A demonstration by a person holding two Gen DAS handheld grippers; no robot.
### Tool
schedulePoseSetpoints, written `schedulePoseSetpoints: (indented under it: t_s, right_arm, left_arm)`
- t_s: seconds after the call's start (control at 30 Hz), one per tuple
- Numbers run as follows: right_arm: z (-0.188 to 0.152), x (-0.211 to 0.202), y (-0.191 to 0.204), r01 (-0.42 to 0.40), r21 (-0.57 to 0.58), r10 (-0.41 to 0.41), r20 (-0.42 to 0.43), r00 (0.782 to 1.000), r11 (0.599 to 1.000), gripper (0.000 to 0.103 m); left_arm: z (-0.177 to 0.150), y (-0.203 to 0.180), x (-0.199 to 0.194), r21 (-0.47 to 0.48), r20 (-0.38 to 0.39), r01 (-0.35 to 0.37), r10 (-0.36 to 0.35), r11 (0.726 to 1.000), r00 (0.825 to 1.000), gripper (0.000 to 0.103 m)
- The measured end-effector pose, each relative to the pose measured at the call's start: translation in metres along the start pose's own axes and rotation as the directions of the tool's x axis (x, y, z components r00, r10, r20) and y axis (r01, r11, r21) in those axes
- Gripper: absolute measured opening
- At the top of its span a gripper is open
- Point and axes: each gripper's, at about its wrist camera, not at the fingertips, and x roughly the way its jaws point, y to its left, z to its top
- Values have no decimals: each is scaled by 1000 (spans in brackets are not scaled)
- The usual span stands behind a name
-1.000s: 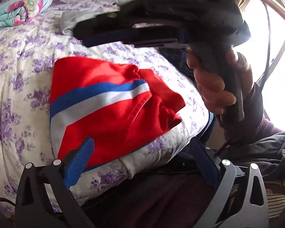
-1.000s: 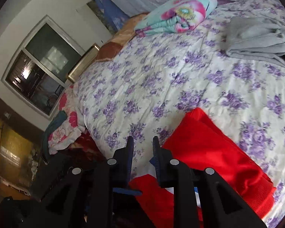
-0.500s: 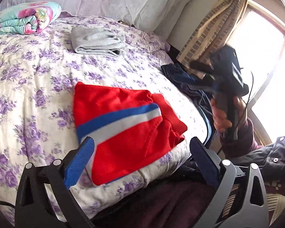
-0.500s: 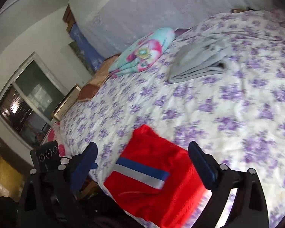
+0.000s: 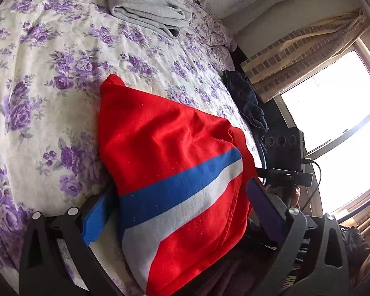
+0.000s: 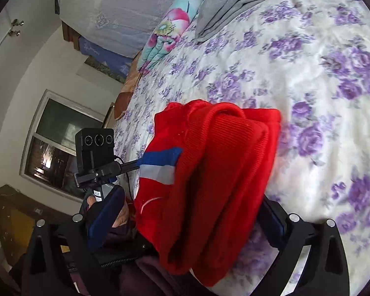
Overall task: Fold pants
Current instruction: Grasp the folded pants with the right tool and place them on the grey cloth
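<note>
The red pants (image 5: 170, 162) with a blue and white stripe lie folded in a bundle at the near edge of the bed. My left gripper (image 5: 180, 214) is open, its blue fingers (image 5: 93, 219) wide apart on either side of the bundle's near end. In the right wrist view the pants (image 6: 209, 185) show their thick folded edge. My right gripper (image 6: 185, 222) is open too, with one finger on each side of that edge. Neither gripper pinches the cloth.
The bed has a white cover with purple flowers (image 5: 49, 74). A folded grey garment (image 5: 148, 12) lies further back. A rolled floral quilt (image 6: 170, 29) sits by the headboard. Dark clothes (image 5: 244, 98) hang off the bed's side by a bright window (image 5: 333, 123).
Both grippers have come down close to the red pants and now straddle the bundle from opposite ends. The right gripper, shut a second ago, has opened wide.
</note>
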Motion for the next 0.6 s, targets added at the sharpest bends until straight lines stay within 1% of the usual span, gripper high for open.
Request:
schedulePoseSetpoints:
  t_s: [0.07,0.13,0.17,0.2,0.23,0.3,0.33,0.43,0.47,0.53,0.6]
  right_arm:
    - [7,11,2,-10,-27,9,-12,1000,1000,100]
    - [9,14,7,-45,-42,44,-13,999,998,98]
    - [8,12,8,-55,-41,55,-10,998,998,68]
    - [6,9,8,-20,-45,19,-10,1000,999,38]
    - [4,4,3,-38,-34,37,-10,999,999,38]
    - [-2,-13,-3,-23,-32,24,31,999,999,36]
    - [-4,-21,-5,-16,-32,18,36,999,999,36]
    - [-8,-41,-18,-38,-2,38,56,998,999,37]
    - [-9,-44,-23,-47,1,47,57,997,999,37]
    - [-12,-44,-37,-81,43,79,46,996,996,37]
    - [-15,-37,-46,-110,74,106,45,993,991,38]
  left_arm:
    - [1,2,2,2,-10,-2,2,1000,1000,98]
    - [2,5,1,-19,-10,1,-1,1000,1000,98]
    - [2,4,0,-19,-8,-1,1,1000,1000,98]
    - [1,3,0,-14,-7,-14,14,1000,1000,98]
    - [1,2,0,-7,-8,-22,22,1000,1000,98]
    - [-2,-1,2,0,-21,-4,4,1000,1000,98]
    - [-2,-4,4,5,-29,4,-4,1000,1000,98]
    - [-2,-10,13,19,-57,26,-25,999,998,98]
    - [0,-13,18,27,-69,40,-38,999,997,98]
    - [3,-19,30,41,-92,68,-64,997,994,98]
    - [7,-26,45,64,-110,68,-61,996,992,98]
